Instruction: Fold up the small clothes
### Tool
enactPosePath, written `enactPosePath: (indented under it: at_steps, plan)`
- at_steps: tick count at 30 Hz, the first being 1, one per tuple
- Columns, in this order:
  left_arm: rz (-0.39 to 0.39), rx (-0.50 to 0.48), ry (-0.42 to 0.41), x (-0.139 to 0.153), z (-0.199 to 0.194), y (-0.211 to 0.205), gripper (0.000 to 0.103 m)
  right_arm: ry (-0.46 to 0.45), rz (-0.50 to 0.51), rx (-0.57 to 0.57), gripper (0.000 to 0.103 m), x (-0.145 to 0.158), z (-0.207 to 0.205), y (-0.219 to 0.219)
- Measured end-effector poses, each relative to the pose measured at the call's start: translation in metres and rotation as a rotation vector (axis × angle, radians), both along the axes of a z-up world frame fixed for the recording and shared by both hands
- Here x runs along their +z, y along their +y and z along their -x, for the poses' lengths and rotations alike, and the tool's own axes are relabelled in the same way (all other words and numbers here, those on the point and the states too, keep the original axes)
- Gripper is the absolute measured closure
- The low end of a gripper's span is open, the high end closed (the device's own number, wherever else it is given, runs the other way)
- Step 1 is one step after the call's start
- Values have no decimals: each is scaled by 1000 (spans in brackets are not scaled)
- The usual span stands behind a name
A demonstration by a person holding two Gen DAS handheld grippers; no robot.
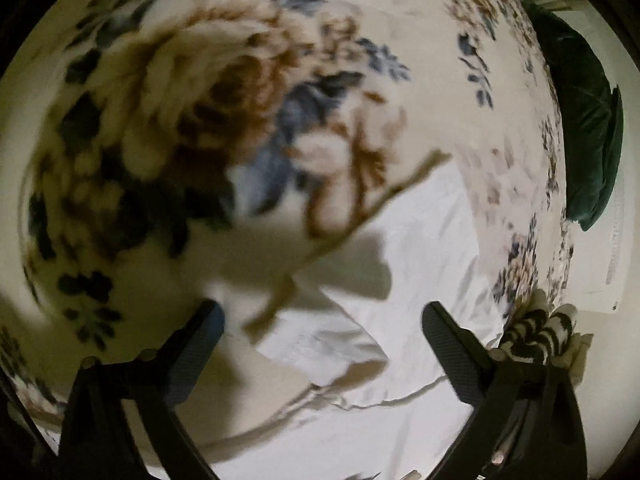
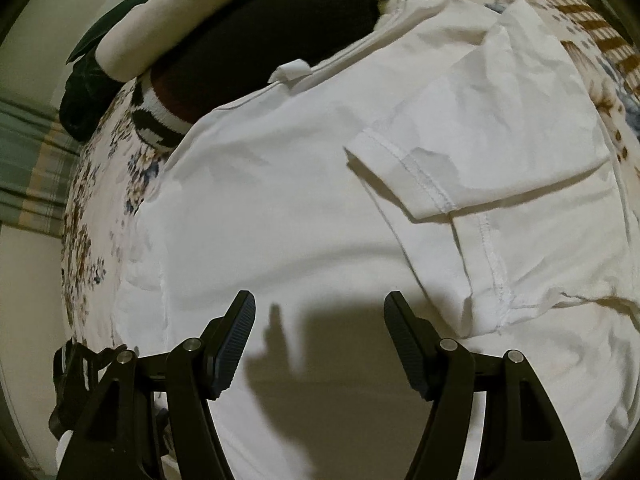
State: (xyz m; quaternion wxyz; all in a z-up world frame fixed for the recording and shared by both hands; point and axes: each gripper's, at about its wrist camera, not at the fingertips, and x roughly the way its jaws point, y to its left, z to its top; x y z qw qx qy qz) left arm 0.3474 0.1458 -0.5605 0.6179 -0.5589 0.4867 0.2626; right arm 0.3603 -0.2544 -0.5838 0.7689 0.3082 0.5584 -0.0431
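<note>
A white T-shirt [image 2: 288, 200] lies spread on a floral bedspread [image 1: 192, 92]. One short sleeve [image 2: 460, 144] is folded in over the body, its stitched hem showing. My right gripper [image 2: 320, 308] is open and empty, hovering just above the shirt's body. My left gripper [image 1: 320, 316] is open and empty above the shirt's edge [image 1: 400, 280], where it meets the bedspread; this view is blurred.
A black garment [image 2: 280, 28] and a cream one [image 2: 160, 28] lie beyond the shirt's collar. A black-and-white striped cuff [image 2: 160, 120] lies beside them and shows in the left wrist view [image 1: 536, 332]. A dark green cushion [image 1: 584, 120] sits at the bed's edge.
</note>
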Motion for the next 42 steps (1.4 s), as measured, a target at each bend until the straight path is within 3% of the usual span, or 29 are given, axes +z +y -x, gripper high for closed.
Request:
enactPosePath:
  at_steps: [3, 5, 6, 7, 11, 13, 16, 20, 22, 24, 27, 29, 32, 33, 39, 42]
  plan:
    - [-29, -46, 17, 3, -9, -15, 22, 4, 5, -22, 33, -1, 2, -7]
    - [-48, -49, 13, 1, -15, -21, 47, 4, 11, -33, 33, -1, 3, -11]
    - [-54, -51, 10, -1, -17, -21, 70, 6, 15, -37, 33, -1, 3, -14]
    - [-55, -54, -7, -3, -19, -20, 87, 7, 22, -43, 33, 0, 3, -16]
    - [-116, -106, -64, 6, -20, -18, 96, 15, 69, -58, 33, 4, 2, -26]
    - [-196, -168, -107, 22, -29, -26, 96, 7, 80, -59, 33, 7, 3, -32]
    - [-340, -293, -192, 57, -40, -46, 96, 2, 99, -55, 33, 10, 4, -41]
    - [-533, -582, -329, 103, -52, -115, 96, 2, 100, -66, 33, 12, 11, -58]
    - [-549, -752, -363, 105, -54, -159, 97, 3, 107, -74, 33, 14, 16, -69]
    - [-490, -920, -369, 92, -56, -204, 96, 5, 114, -83, 33, 14, 20, -80]
    - [-472, -1072, -329, 74, -44, -245, 92, 20, 122, -101, 33, 15, 28, -100]
    - [-455, -1108, -279, 69, -36, -252, 84, 26, 117, -105, 33, 15, 31, -110]
    - [-448, -1069, -276, 75, -19, -235, 43, 23, 103, -91, 33, 20, 32, -122]
    - [-462, -1044, -269, 77, -11, -225, 25, 17, 89, -81, 33, 22, 30, -124]
    - [-530, -942, -184, 62, -24, -187, 22, -40, -78, 54, 33, 29, -8, -105]
    - [-581, -960, -160, 45, -40, -191, 22, -52, -133, 138, 33, 24, -36, -82]
